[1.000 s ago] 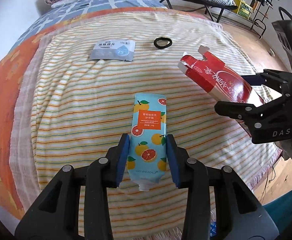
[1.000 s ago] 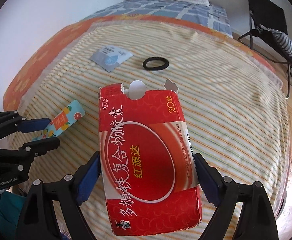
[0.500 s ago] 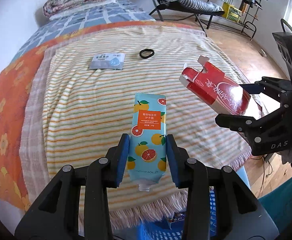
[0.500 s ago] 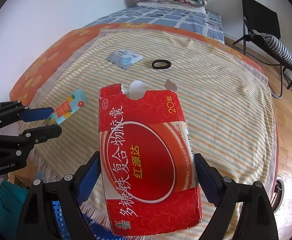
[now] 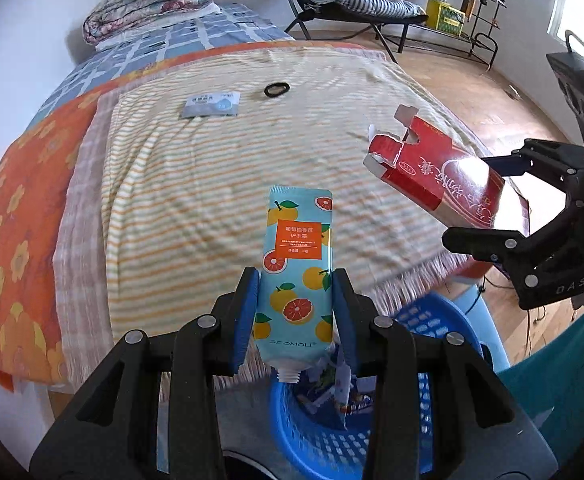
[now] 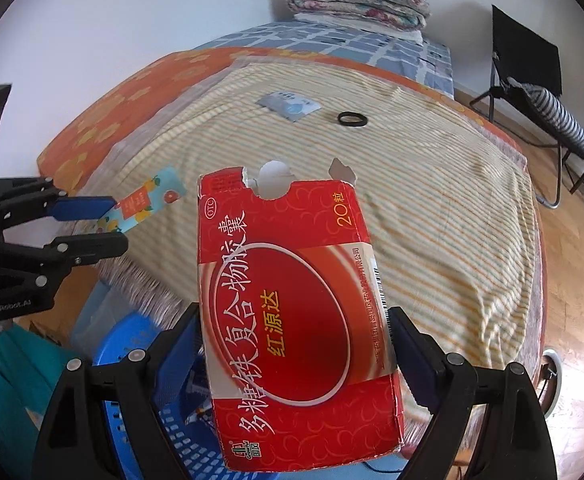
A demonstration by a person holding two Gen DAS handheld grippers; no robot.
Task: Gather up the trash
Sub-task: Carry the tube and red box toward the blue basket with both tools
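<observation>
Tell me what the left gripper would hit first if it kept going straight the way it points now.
Probably the striped blanket near its fringed edge. The left gripper is shut on the hand cream tube, whose flat end leads and would touch first. Depth is hard to judge through the fisheye.

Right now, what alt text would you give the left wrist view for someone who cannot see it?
The left gripper holds a fruit-printed hand cream tube between its fingers above a blue basket at the bed's edge. To its right, the right gripper holds a red medicine box; a sachet and black hair tie lie on the striped blanket.
</observation>
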